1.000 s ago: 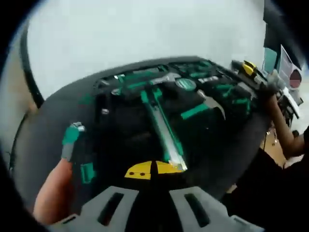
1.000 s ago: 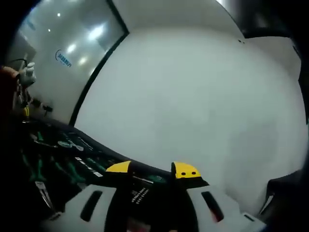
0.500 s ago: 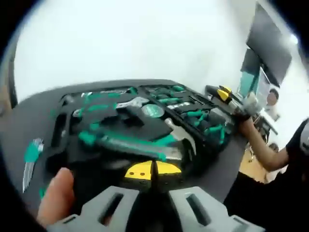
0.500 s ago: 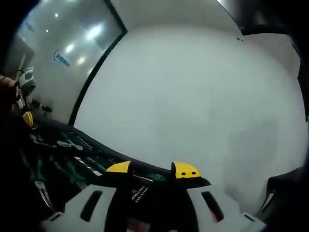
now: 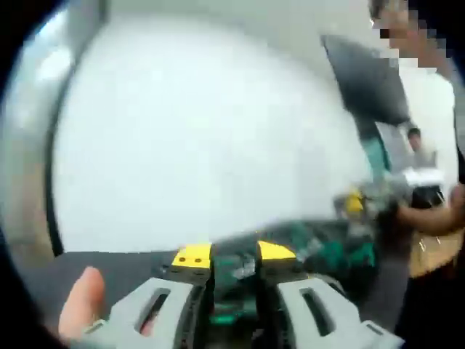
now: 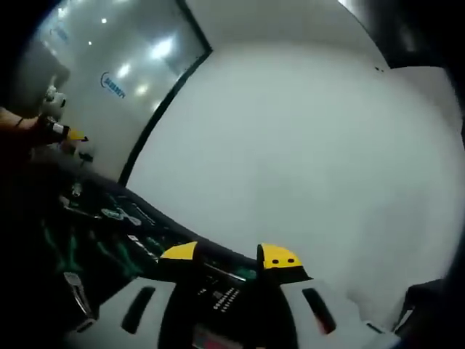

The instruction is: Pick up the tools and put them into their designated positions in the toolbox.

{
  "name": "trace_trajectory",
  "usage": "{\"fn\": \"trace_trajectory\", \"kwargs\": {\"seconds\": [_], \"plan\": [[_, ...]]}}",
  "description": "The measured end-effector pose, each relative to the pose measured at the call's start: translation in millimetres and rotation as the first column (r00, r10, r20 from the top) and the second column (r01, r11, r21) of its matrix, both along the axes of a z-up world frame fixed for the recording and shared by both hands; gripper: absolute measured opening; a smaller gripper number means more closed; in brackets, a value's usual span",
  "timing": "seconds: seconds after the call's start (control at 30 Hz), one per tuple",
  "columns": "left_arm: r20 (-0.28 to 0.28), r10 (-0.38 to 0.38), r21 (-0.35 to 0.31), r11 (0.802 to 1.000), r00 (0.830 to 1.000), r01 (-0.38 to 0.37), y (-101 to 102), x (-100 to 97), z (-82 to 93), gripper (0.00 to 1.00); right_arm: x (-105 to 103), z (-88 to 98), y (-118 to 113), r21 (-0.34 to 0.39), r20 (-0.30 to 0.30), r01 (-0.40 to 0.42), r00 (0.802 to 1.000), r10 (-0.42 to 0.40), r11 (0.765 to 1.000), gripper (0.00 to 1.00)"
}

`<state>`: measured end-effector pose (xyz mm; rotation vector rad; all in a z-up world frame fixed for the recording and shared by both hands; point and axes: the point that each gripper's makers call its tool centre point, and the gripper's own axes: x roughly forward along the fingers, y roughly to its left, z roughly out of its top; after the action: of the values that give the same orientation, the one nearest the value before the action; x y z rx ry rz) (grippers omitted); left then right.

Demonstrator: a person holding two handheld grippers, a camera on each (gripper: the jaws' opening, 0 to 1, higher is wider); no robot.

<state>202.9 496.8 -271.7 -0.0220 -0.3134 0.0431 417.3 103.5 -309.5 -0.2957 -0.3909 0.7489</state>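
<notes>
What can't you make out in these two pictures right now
- Left gripper view: motion blur smears the toolbox; its tools cannot be told apart.
- Left gripper view: what sits between the left gripper jaws is dark and blurred.
- Right gripper view: the right gripper holds a dark object too dim to name.

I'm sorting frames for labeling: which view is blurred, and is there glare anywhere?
Left gripper view: heavy motion blur; the toolbox and its green tools smear into streaks, and only the left tongs stay fairly crisp. Right gripper view: sharper, with ceiling lights glaring off the glass wall; the toolbox sits dim at lower left beside the right tongs. Both views bend with fisheye distortion.
</notes>
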Motion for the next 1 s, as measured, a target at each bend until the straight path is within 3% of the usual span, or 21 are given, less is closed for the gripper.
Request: {"fn": "trace_trajectory", "kwargs": {"seconds": [0.03,0.07,0.13,0.17,0.2,0.23,0.27,0.3,0.33,0.37,0.4,0.47,0.57,0.6,0.77,0.83,1.0], "plan": [[-0.019,0.071,-0.099,0.992,0.997,-0.073,32.0,-5.6,-13.8,0.18,-0.2,-4.9,2.6,-0.041,-0.023,0.007,1.0,-0.008,0.999,0.27],[-0.024,0.085,-0.123,0.989,0.996,-0.087,39.5,-7.8,-17.9,0.18,-4.0,-5.0,7.6,-0.06,-0.044,-0.007,0.999,0.004,0.998,0.27],[0.003,0.121,-0.182,0.976,0.993,-0.119,62.5,-15.2,-30.9,0.18,-27.1,8.2,33.0,-0.036,-0.096,-0.144,0.985,0.14,0.989,0.27],[0.027,0.128,-0.221,0.968,0.991,-0.119,69.9,-18.8,-38.2,0.18,-38.2,16.7,50.0,0.003,-0.169,-0.233,0.958,0.23,0.972,0.27],[0.034,0.127,-0.255,0.96,0.991,-0.114,74.1,-19.0,-46.3,0.18,-48.6,22.6,62.6,0.022,-0.201,-0.293,0.935,0.292,0.956,0.27],[0.012,0.121,-0.272,0.956,0.993,-0.113,76.5,-18.6,-54.4,0.18,-59.5,28.1,75.6,0.031,-0.222,-0.351,0.91,0.349,0.936,0.27],[-0.072,0.123,-0.287,0.948,0.99,-0.139,79.1,-20.7,-59.3,0.17,-76.7,35.2,97.6,0.045,-0.242,-0.424,0.874,0.422,0.905,0.27],[-0.01,0.098,-0.307,0.947,0.995,-0.096,71.5,-21.8,-49.9,0.17,-87.4,41.4,117.1,0.057,-0.267,-0.478,0.838,0.475,0.876,0.27],[0.095,0.096,-0.347,0.936,0.991,-0.057,72.3,-26.6,-38.4,0.18,-94.8,41.3,130.4,0.056,-0.298,-0.511,0.811,0.503,0.858,0.27],[0.089,0.109,-0.312,0.947,0.99,-0.076,75.2,-28.7,-38.8,0.18,-106.1,39.3,151.9,0.043,-0.351,-0.56,0.767,0.538,0.827,0.27],[0.07,0.113,-0.317,0.945,0.991,-0.086,76.1,-29.5,-42.9,0.18,-116.9,36.8,165.9,0.034,-0.382,-0.594,0.735,0.56,0.804,0.27],[0.04,0.109,-0.368,0.926,0.993,-0.087,81.6,-27.1,-50.1,0.18,-134.8,23.6,200.1,-0.041,-0.423,-0.649,0.7,0.575,0.76,0.27],[0.051,0.117,-0.363,0.927,0.992,-0.091,85.7,-27.2,-48.4,0.18,-151.4,-1.4,241.0,-0.145,-0.457,-0.695,0.679,0.575,0.705,0.27],[0.056,0.12,-0.363,0.927,0.991,-0.091,88.8,-27.8,-48.0,0.18,-157.9,-12.9,255.2,-0.151,-0.506,-0.719,0.646,0.571,0.679,0.27],[0.049,0.11,-0.358,0.93,0.993,-0.085,90.3,-25.2,-49.2,0.18,-160.1,-31.1,292.0,-0.19,-0.532,-0.736,0.633,0.562,0.65,0.27],[0.042,0.106,-0.348,0.934,0.993,-0.085,89.7,-23.4,-49.8,0.18,-162.4,-37.2,302.2,-0.194,-0.551,-0.748,0.618,0.56,0.635,0.27],[0.025,0.1,-0.316,0.945,0.995,-0.087,88.1,-20.4,-51.2,0.18,-155.4,-59.2,317.7,-0.22,-0.605,-0.755,0.603,0.52,0.618,0.27]]}}
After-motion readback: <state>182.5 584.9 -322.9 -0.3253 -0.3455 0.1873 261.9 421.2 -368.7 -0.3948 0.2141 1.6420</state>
